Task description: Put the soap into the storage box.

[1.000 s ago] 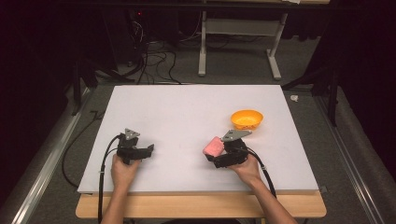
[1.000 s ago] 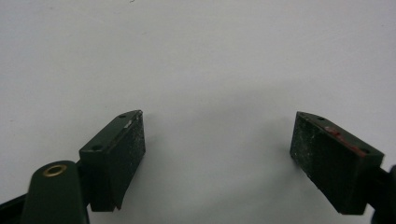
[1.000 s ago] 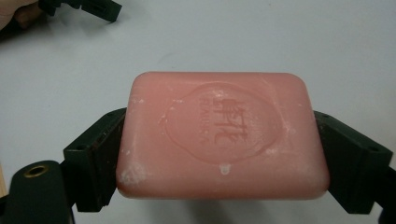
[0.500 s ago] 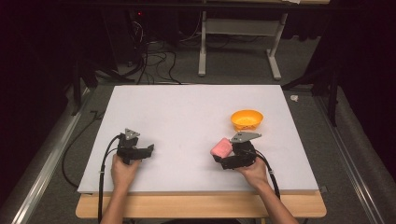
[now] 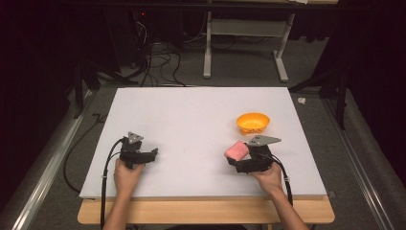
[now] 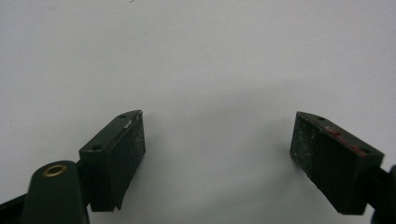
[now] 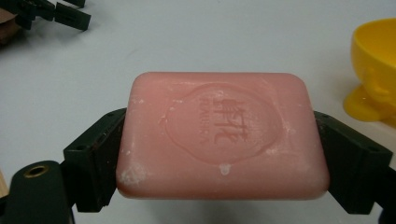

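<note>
On the white worktop point(image 5: 191, 120), your right hand-held gripper point(image 5: 238, 155) clamps a pink bar of soap point(image 7: 222, 133) by its short ends, near a yellow bowl point(image 5: 253, 122). Your left hand-held gripper point(image 6: 217, 154) rests spread wide over bare board. Behind, cables point(image 5: 158, 60) and what may be a desk frame point(image 5: 244, 38) stand in dark.

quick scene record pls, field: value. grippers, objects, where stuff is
surface: white table
left gripper: open, nothing between its jaws, near the table's front left
right gripper: shut on pink soap bar
pink soap bar: clamped by its short ends, embossed face toward the camera
yellow bowl: upright on the table, just beyond the right gripper, apart from the soap
bowl contents: cannot tell
hands: one on each gripper, from the near edge
</note>
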`<state>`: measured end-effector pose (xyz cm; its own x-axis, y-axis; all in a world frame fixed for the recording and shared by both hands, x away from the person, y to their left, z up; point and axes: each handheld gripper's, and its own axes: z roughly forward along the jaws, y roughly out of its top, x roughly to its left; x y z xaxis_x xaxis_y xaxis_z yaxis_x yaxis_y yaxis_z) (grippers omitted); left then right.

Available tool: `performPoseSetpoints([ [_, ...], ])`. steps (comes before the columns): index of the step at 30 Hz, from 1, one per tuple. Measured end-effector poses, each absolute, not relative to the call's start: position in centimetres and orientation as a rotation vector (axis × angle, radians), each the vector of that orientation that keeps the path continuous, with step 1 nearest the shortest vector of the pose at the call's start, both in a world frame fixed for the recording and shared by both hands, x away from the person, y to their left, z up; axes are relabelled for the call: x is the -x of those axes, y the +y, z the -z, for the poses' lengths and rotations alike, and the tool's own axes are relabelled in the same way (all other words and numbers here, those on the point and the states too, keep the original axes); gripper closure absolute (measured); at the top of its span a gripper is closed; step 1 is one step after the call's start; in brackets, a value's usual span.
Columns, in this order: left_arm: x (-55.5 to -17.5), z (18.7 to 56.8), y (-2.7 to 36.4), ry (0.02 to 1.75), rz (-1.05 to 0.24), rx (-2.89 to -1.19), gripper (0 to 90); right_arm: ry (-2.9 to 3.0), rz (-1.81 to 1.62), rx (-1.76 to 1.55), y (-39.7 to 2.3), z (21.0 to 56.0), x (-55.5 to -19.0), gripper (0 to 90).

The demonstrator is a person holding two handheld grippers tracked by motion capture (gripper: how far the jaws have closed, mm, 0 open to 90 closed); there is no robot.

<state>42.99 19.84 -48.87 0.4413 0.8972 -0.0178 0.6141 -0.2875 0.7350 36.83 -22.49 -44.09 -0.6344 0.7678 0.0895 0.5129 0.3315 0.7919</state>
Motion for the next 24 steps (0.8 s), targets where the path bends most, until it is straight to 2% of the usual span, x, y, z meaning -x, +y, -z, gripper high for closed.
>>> performPoseSetpoints([
  [24,-43.0,48.9,19.8,1.265,-0.533,-2.014,18.5,2.153,-1.211,-1.282,-26.7,43.0,-36.9,13.6],
])
